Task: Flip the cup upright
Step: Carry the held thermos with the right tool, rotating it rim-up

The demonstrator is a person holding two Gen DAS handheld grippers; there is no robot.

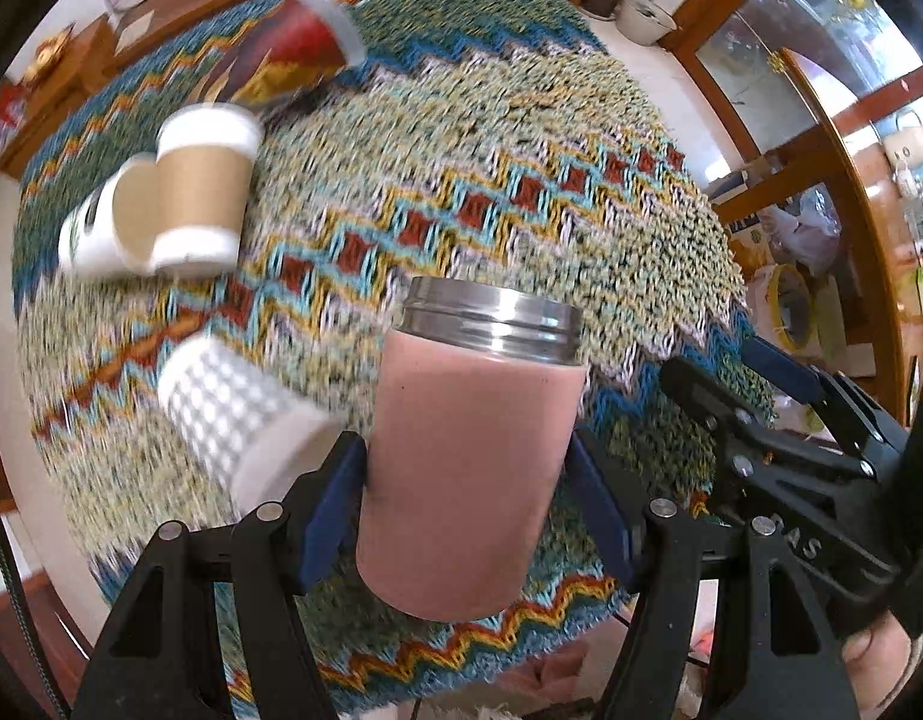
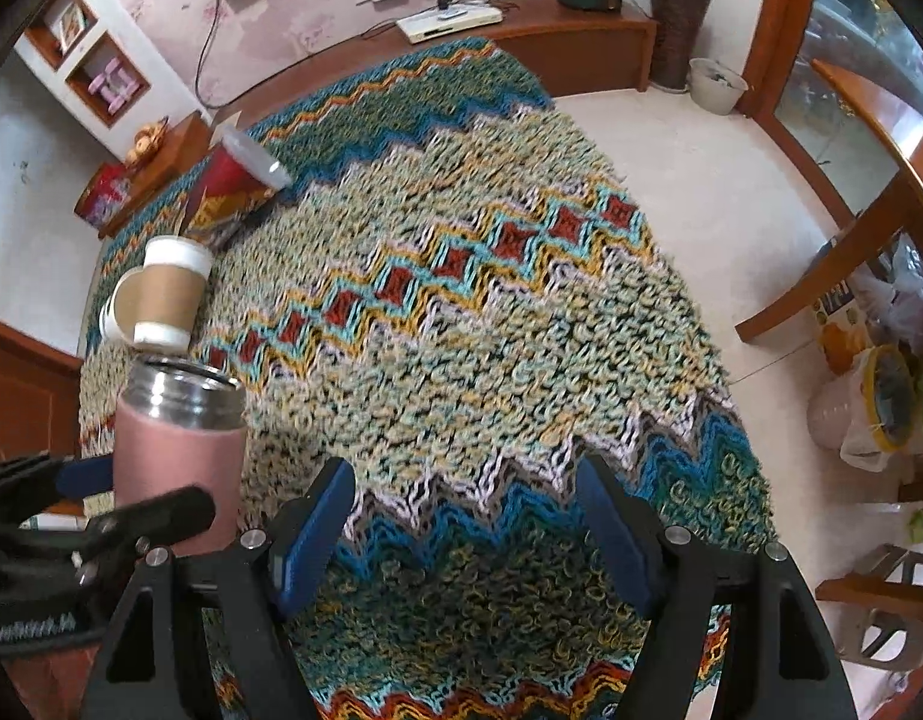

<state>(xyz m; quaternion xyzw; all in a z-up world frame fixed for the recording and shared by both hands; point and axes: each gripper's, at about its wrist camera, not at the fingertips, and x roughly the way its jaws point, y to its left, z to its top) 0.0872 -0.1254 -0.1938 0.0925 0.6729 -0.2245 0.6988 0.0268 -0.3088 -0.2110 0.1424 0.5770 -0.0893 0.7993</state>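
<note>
My left gripper [image 1: 470, 498] is shut on a pink cup with a steel threaded rim [image 1: 470, 456]. The cup stands nearly upright, rim up, held a little above the woven cloth. It also shows at the left of the right wrist view [image 2: 173, 438], with the left gripper's fingers [image 2: 149, 516] around it. My right gripper [image 2: 461, 516] is open and empty over the cloth, to the right of the cup; its fingers [image 1: 779, 384] show at the right of the left wrist view.
A colourful woven cloth [image 1: 521, 150] covers the table. A white textured cup [image 1: 233, 414] lies on its side at left. Two brown-sleeved paper cups [image 1: 185, 192] lie together further back. A red cup with a clear lid [image 1: 305, 42] lies at the far edge.
</note>
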